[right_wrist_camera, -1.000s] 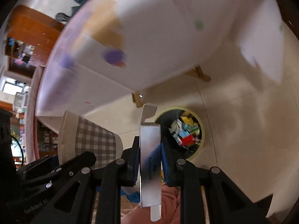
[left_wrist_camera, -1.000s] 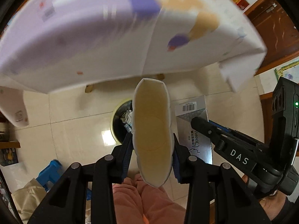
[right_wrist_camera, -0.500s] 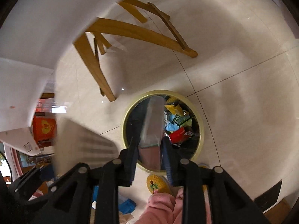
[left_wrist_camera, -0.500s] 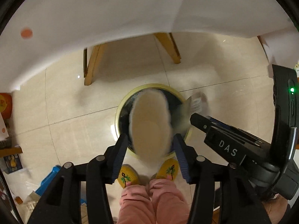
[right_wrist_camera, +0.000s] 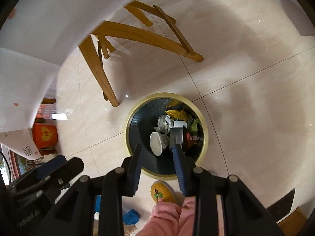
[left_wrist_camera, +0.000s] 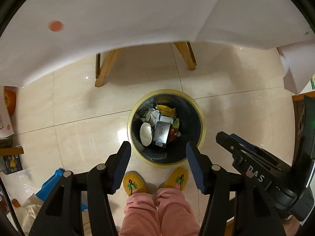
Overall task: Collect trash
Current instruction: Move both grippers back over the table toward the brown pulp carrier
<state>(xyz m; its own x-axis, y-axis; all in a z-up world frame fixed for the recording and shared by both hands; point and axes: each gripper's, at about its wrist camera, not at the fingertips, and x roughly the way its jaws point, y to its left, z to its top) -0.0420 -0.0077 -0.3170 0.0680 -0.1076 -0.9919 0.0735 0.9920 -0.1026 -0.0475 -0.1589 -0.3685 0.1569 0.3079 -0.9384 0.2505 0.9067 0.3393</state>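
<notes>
We see the left tool (left_wrist_camera: 158, 150) pointing straight down, jaws spread, nothing between the blue pads; its jaws have just been opening, the last bit small; right tool (right_wrist_camera: 157, 154) tilted steeply down, jaws also spread and empty, likewise just opened.

Directly below both: the trash bin (left_wrist_camera: 202, 118), round, pale yellow rim, black liner, standing on the tiled floor (left_wrist_camera: 78, 122); the paper cup (left_wrist_camera: 146, 133) lies on its side inside the bin at the left, mouth toward us; the silver carton (left_wrist_camera: 161, 134) lies just beside it, touching on the right; crumpled paper and coloured wrappers (left_wrist_camera: 167, 109) are packed behind them toward the far rim.

In the right wrist view the cup (right_wrist_camera: 158, 142) and carton (right_wrist_camera: 177, 134) sit between the tool's fingertips in the picture but well below them, no contact.

Edges: the near bin rim sits just ahead of the person's yellow slippers (left_wrist_camera: 134, 183); pink trouser legs (left_wrist_camera: 157, 212) below the tools; the white cloth edge of the tabletop (left_wrist_camera: 137, 19) overhangs beyond the bin; wooden legs (left_wrist_camera: 102, 68) stand on the floor past the far rim, apart from the bin.

Open floor lies left and right of the bin; a blue object (left_wrist_camera: 51, 182) sits at lower left near the left tool's body.
</notes>
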